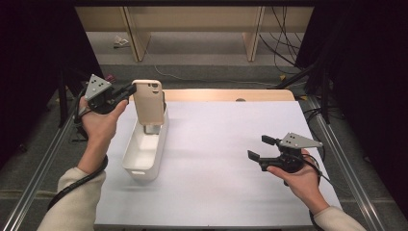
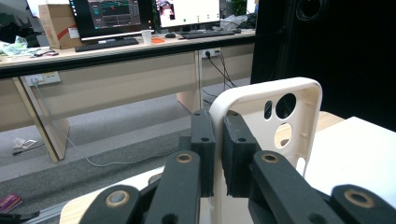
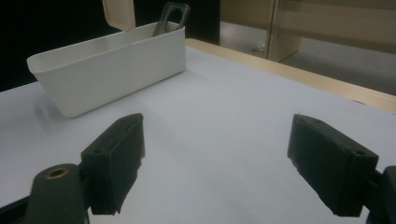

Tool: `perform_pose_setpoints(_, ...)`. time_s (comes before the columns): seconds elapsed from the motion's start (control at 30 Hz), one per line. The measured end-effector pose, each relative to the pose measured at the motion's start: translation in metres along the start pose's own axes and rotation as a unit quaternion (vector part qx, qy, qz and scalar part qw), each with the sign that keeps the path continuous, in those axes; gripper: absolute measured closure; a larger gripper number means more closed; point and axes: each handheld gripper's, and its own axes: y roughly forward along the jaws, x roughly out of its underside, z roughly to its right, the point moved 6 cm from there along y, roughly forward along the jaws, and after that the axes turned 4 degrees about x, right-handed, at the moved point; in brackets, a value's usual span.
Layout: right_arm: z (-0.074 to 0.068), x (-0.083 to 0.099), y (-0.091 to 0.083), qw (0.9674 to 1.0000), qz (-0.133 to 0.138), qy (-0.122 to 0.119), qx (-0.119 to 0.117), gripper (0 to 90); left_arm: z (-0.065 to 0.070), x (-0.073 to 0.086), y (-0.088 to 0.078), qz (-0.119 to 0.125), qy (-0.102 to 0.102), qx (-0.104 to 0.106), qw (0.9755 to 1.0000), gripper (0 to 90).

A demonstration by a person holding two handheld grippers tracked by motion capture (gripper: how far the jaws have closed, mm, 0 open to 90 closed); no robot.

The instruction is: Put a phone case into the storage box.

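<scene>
Left gripper [image 2: 218, 154] clamped the case [image 2: 289, 116] by its edge, long axis upright above the bin [image 1: 144, 149]; right gripper [image 1: 263, 148] gaped empty, well apart

The high view looks forward and down from above the person's side onto the white table [image 1: 226, 159]. The left gripper view sits close behind its jaws, facing level toward the desks [image 2: 116, 60]. The right gripper view looks low across the table, sharing the white bin [image 3: 107, 70] with the high view.
</scene>
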Motion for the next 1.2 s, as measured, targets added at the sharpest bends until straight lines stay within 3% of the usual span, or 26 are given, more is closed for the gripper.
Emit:
perform_pose_setpoints(0.13, 0.000, 0.000, 0.000, 1.0000, -0.001, 0.000, 0.000, 19.8, -0.004, 0.002, 0.001, -0.002, -0.003, -0.003, 1.0000, 83.7)
perform_pose_setpoints(0.23, 0.000, 0.000, 0.000, 1.0000, 0.000, 0.000, -0.001, 19.9, -0.005, 0.002, 0.002, -0.001, 0.008, -0.006, 1.0000, 83.7)
perform_pose_setpoints(1.2, 0.000, 0.000, 0.000, 1.0000, -0.001, 0.000, -0.003, 19.6, -0.022, 0.025, 0.018, -0.025, -0.001, -0.017, 0.9995, 83.7)
